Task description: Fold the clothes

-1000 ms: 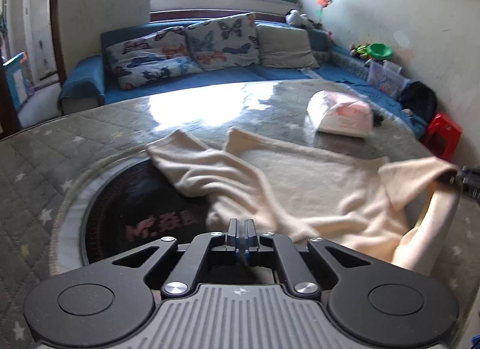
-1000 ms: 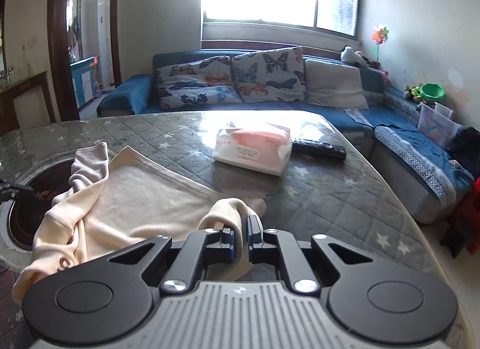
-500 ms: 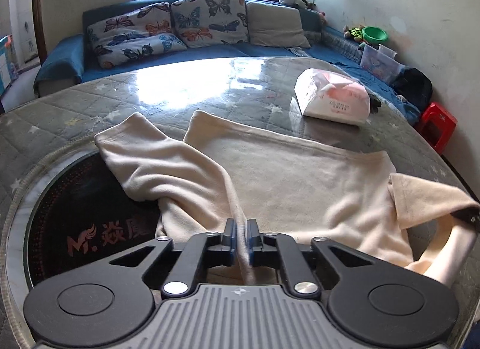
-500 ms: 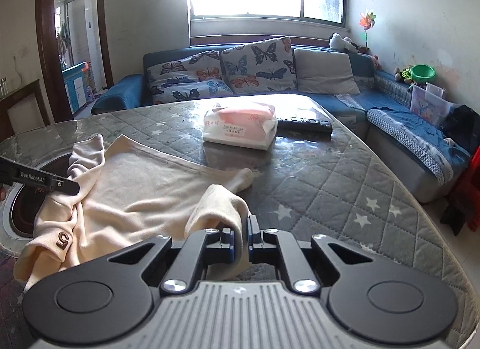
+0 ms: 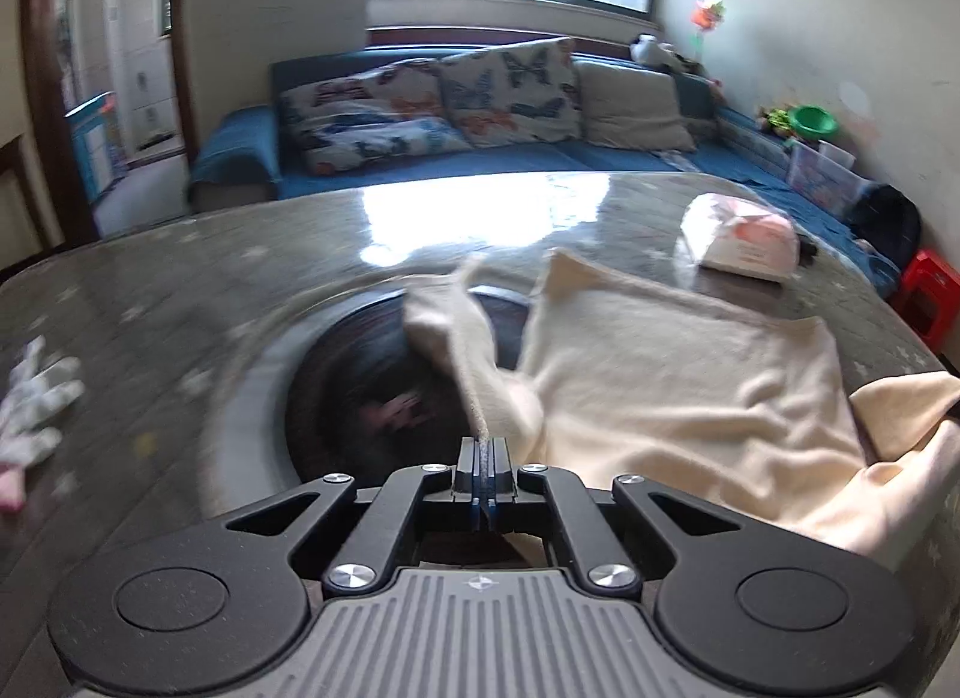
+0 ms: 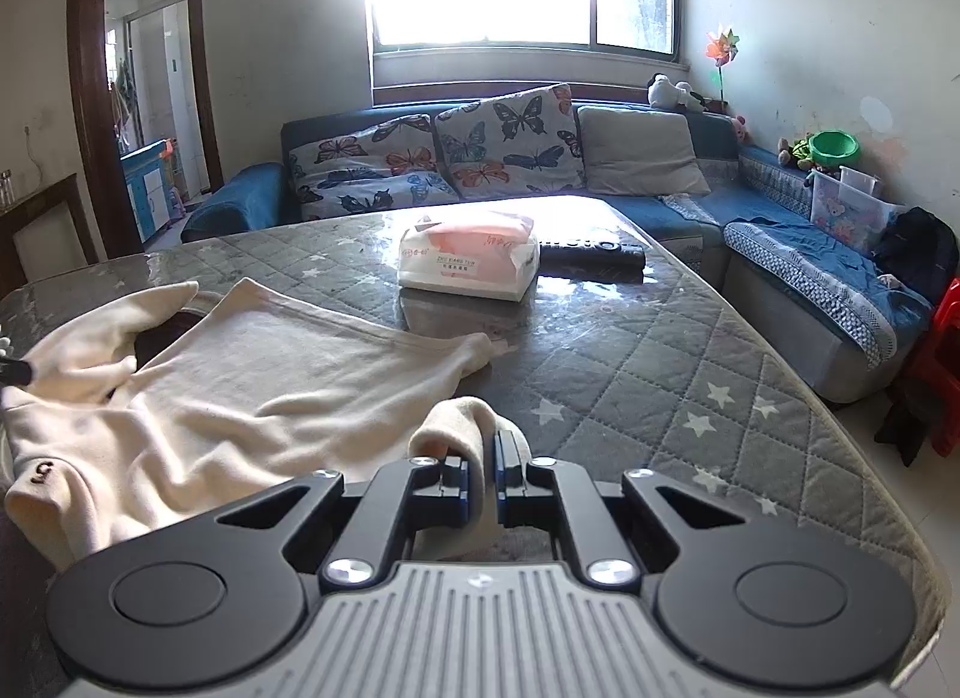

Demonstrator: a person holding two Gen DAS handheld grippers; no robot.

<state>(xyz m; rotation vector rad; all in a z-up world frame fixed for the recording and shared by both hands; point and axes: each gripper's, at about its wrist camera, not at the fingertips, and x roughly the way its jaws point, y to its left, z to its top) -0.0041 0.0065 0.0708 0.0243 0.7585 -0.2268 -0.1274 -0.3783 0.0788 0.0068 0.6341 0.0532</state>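
The left gripper [image 5: 483,461] has its jaws pressed together on a thin edge of the cream garment [image 5: 678,392], which rises ahead of them over the dark round inset [image 5: 360,374] in the table [image 5: 180,278]. The right gripper [image 6: 480,479] pinches a thicker fold of the garment between its jaws; farther ahead lie a tissue pack [image 6: 468,263] and a remote [image 6: 591,257]

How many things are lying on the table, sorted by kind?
Cream shirt: 1
Tissue pack: 1
Remote control: 1
White glove, blurred at the left edge of the left wrist view: 1
Total: 4
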